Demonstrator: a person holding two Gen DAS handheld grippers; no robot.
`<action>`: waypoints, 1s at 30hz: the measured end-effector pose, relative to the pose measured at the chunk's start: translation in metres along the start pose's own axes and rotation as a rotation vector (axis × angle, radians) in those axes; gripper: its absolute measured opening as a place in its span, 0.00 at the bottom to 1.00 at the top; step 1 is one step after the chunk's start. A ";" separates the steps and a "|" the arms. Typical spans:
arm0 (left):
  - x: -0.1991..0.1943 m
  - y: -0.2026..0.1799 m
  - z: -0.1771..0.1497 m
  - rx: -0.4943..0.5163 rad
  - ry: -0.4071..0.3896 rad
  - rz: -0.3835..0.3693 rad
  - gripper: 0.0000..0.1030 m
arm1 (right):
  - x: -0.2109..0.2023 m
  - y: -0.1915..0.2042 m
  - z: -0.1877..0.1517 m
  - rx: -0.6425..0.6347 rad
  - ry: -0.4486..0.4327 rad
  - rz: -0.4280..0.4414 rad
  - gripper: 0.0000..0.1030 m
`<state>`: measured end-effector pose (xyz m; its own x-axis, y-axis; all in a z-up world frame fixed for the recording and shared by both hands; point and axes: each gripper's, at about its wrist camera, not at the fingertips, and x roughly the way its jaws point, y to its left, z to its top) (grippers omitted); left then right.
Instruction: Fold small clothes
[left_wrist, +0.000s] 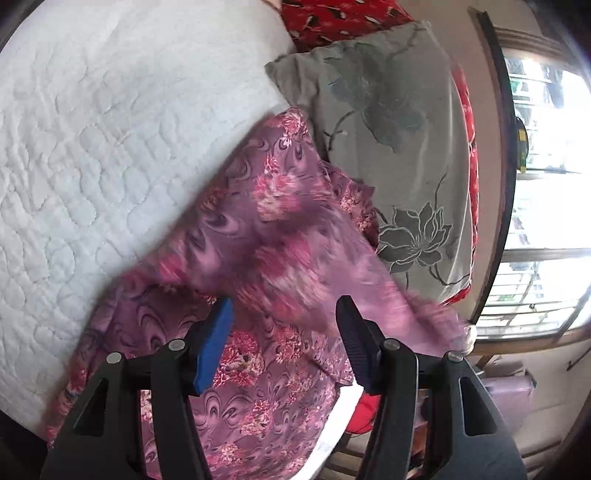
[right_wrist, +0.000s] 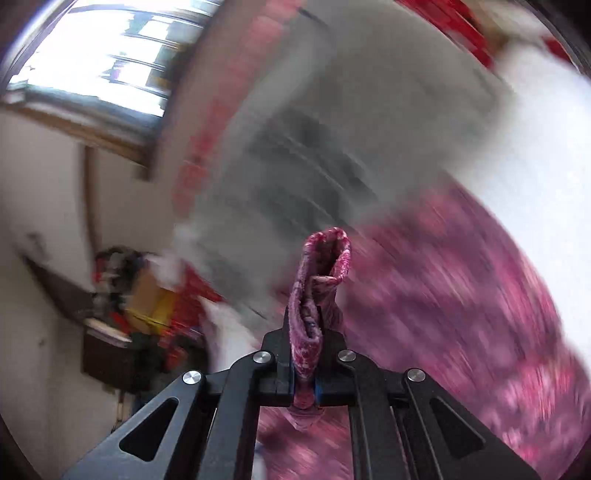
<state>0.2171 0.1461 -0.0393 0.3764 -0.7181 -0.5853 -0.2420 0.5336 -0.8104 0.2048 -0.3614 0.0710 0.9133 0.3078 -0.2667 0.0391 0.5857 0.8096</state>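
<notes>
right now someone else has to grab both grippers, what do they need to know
Left gripper: jaws wide open, holding nothing, hovering over the purple floral garment.
Right gripper: jaws shut on a bunched edge of that garment; its view is blurred by motion.
Layout: the garment lies rumpled across the white quilt, its far end by the grey flower pillow.
Done: one edge gripped; no neat fold visible.
Left: probably take a second edge with the left gripper, spread the cloth flat, then fold.
</notes>
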 end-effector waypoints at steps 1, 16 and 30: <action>0.002 0.000 0.000 0.003 0.007 0.003 0.55 | -0.006 0.009 0.009 -0.048 -0.039 0.006 0.06; 0.031 -0.049 -0.015 0.263 0.054 0.198 0.55 | 0.002 -0.124 -0.021 -0.086 0.115 -0.531 0.17; 0.108 -0.089 -0.023 0.606 0.077 0.556 0.58 | -0.016 -0.120 -0.031 -0.123 0.132 -0.452 0.18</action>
<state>0.2584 0.0110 -0.0313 0.2765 -0.2954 -0.9145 0.1574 0.9526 -0.2602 0.1725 -0.4135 -0.0384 0.7562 0.0899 -0.6481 0.3645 0.7647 0.5313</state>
